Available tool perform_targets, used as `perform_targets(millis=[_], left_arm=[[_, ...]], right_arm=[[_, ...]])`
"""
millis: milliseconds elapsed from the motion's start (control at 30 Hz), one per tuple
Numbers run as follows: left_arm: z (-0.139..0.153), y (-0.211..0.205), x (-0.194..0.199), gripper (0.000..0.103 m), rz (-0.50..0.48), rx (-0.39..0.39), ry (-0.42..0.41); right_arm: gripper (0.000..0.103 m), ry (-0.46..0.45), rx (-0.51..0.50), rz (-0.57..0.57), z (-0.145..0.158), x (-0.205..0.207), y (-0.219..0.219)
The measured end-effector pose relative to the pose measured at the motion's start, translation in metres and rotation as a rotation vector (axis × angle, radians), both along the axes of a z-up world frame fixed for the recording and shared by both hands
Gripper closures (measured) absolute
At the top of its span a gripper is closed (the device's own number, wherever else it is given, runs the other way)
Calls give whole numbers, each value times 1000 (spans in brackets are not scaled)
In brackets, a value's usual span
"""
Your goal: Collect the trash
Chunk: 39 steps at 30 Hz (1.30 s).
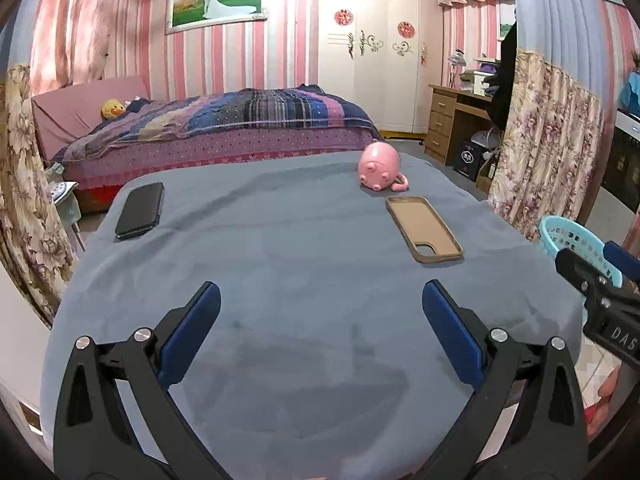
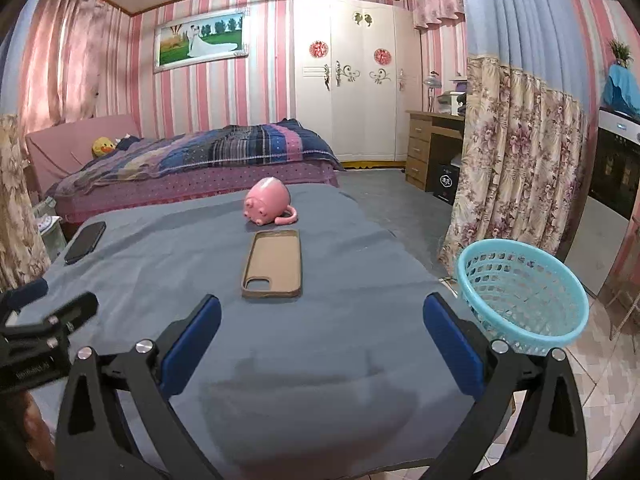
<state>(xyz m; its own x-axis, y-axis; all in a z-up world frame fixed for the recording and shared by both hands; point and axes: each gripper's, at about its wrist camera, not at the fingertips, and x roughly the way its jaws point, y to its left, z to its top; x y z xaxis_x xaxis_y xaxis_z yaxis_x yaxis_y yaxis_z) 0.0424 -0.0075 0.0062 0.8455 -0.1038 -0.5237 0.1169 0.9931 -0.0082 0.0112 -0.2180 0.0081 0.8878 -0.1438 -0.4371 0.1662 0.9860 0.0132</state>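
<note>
A pink-striped bedroom holds a table under a grey cloth (image 1: 304, 264), which carries three things: one black phone (image 1: 141, 210) at its far left corner, one pink pig-shaped mug (image 2: 267, 201) near the far edge, and one empty tan phone case (image 2: 273, 265) just in front of the mug. One turquoise mesh basket (image 2: 524, 292) stands just beside the table's right edge. The left gripper (image 1: 320, 334) and right gripper (image 2: 320, 336) hang over the near edge, jaws spread wide, holding and touching nothing.
</note>
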Motion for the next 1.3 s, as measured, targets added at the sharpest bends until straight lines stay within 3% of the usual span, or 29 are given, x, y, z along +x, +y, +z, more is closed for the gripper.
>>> perform_targets(millis=[667, 1300], left_arm=[[-10, -18, 8, 5, -40, 49, 3], [-15, -20, 10, 6, -59, 19, 44]], right_arm=[[4, -13, -39, -22, -7, 16, -3], [4, -41, -53, -25, -5, 11, -8]])
